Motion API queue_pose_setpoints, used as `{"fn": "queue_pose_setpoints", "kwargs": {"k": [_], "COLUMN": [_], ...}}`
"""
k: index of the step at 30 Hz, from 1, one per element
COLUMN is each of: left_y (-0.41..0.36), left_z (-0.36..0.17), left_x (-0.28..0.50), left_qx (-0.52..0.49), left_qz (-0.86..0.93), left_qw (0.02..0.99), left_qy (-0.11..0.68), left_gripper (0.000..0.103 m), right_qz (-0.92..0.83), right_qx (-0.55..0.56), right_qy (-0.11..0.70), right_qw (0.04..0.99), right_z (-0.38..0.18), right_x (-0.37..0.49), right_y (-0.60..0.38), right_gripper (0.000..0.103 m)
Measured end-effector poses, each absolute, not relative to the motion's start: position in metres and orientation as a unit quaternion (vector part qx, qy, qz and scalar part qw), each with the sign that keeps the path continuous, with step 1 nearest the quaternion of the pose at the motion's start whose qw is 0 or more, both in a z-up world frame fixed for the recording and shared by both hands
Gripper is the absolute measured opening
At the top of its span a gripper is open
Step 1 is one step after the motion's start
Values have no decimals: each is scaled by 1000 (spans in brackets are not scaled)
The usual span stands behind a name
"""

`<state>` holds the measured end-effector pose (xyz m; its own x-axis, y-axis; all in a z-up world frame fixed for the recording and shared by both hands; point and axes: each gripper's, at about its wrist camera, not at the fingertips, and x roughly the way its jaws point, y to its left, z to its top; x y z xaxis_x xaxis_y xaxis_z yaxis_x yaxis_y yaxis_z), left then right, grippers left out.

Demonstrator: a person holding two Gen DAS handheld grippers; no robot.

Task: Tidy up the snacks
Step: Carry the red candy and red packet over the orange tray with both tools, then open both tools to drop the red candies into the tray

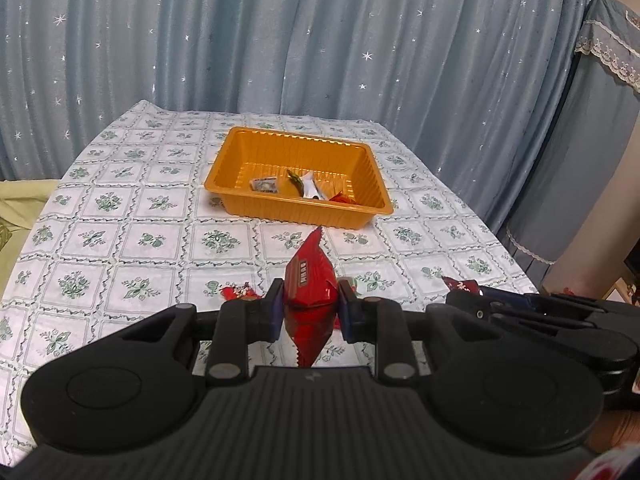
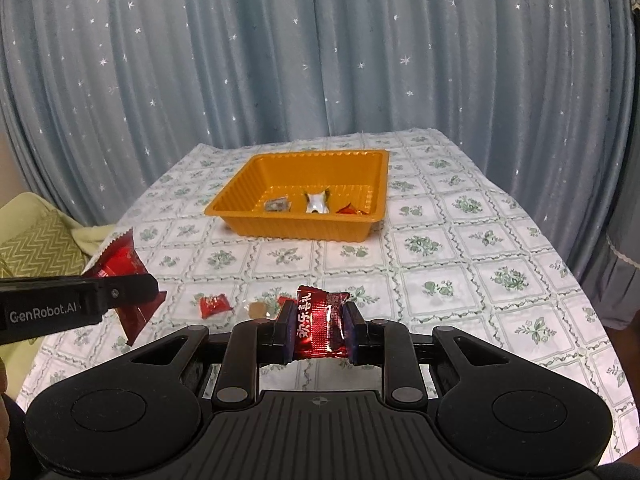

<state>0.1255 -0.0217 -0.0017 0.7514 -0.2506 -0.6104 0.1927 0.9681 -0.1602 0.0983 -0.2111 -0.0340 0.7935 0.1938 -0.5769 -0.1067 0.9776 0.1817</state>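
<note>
A: Where are the snacks sitting right now?

B: The left gripper [image 1: 310, 308] is clamping a red snack packet [image 1: 309, 286] edge-on, one corner pointing up. The right gripper [image 2: 319, 330] is pinching a red candy wrapper [image 2: 320, 326] across its middle. Both are hanging over the tablecloth [image 1: 120, 240], short of the orange tray [image 1: 298, 210].

A: What's already in the tray?

B: A small grey packet [image 2: 277, 205], a silver wrapper [image 2: 316, 204] and a red-orange piece [image 2: 347, 210] are lying near its front wall. A few loose candies [image 2: 216, 305] are waiting on the cloth.

A: What could go wrong?

B: The foil is looking slick, so either packet is likely to slip if the jaws are loosening early, and it would land on the cloth. The two grippers are sitting close together, so they are risking a bump while heading for the same tray. The tray looks light, so a nudge against its front wall could be pushing it away.
</note>
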Motion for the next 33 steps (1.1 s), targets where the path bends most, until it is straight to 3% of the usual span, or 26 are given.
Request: {"fn": "queue_pose_setpoints", "kwargs": {"k": [12, 33], "left_y": [-15, -10], "left_z": [13, -6], "left_x": [169, 343], "left_qx": [-57, -62], "left_qz": [-140, -144], "left_qw": [935, 929], "left_qy": [320, 336], "left_gripper": [24, 24], "right_qz": [74, 99], "right_qx": [91, 116], "right_qy": [311, 304], "right_qw": [943, 940], "right_z": [-17, -14], "right_x": [140, 304], "right_y": [-220, -231], "right_gripper": [25, 25]}}
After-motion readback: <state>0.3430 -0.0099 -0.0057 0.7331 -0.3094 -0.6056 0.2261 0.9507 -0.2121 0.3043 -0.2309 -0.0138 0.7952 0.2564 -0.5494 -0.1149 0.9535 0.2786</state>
